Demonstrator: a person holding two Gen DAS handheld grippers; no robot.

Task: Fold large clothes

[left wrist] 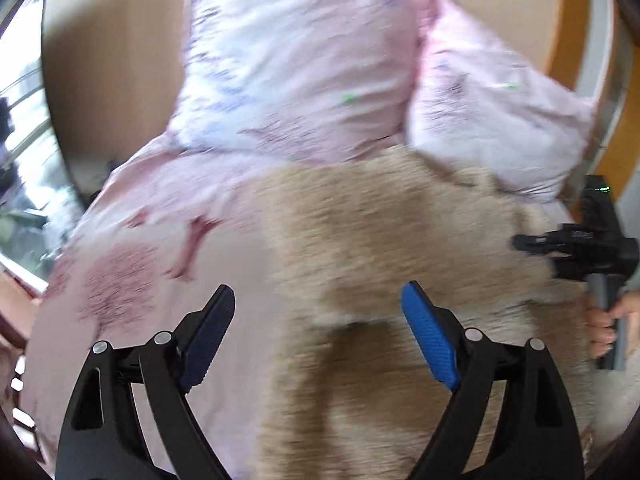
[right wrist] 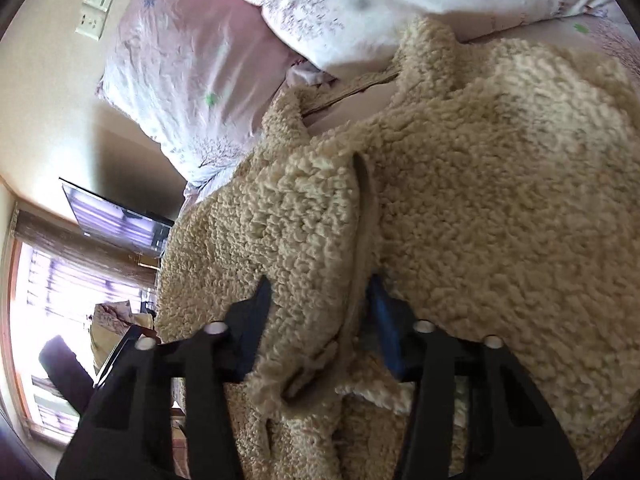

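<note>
Left gripper [left wrist: 318, 332] hangs wide, empty, over the fleece coat [left wrist: 400, 240]. Right gripper [right wrist: 320, 312] pinches a coat fold on the bed [left wrist: 132, 280].

Left wrist view: looks steeply down over the bed [left wrist: 132, 240] toward its head edge, blurred. Right wrist view: close above the fleece coat [right wrist: 500, 200], facing the same edge. Both share coat and 2 pillows [right wrist: 192, 92].

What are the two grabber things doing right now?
Left gripper: open, holding nothing.
Right gripper: fingers closed on a fold of the fleece coat.
</note>
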